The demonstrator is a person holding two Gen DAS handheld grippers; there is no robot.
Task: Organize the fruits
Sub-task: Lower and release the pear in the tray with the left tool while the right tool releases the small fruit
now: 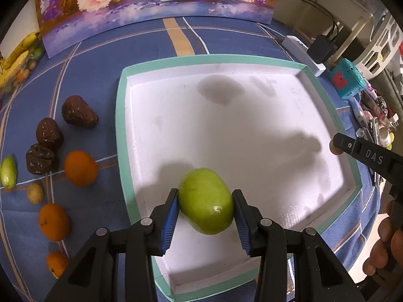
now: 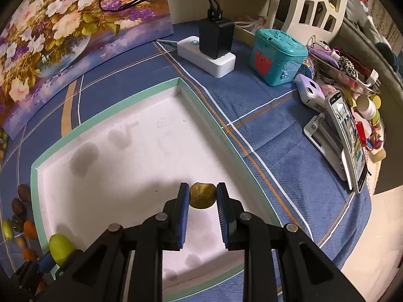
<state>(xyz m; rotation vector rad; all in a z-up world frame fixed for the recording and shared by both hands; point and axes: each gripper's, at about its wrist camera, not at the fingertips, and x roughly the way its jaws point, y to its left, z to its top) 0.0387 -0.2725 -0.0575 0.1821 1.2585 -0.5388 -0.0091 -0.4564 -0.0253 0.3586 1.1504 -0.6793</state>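
Left gripper [image 1: 206,216] clamps green fruit [image 1: 206,201] over white tray [image 1: 121,115].

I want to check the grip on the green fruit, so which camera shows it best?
The left wrist view: the green fruit sits large and central between the left claw's blue pads, above the tray. The right wrist view catches only part of it at the bottom-left edge, half hidden by that claw.
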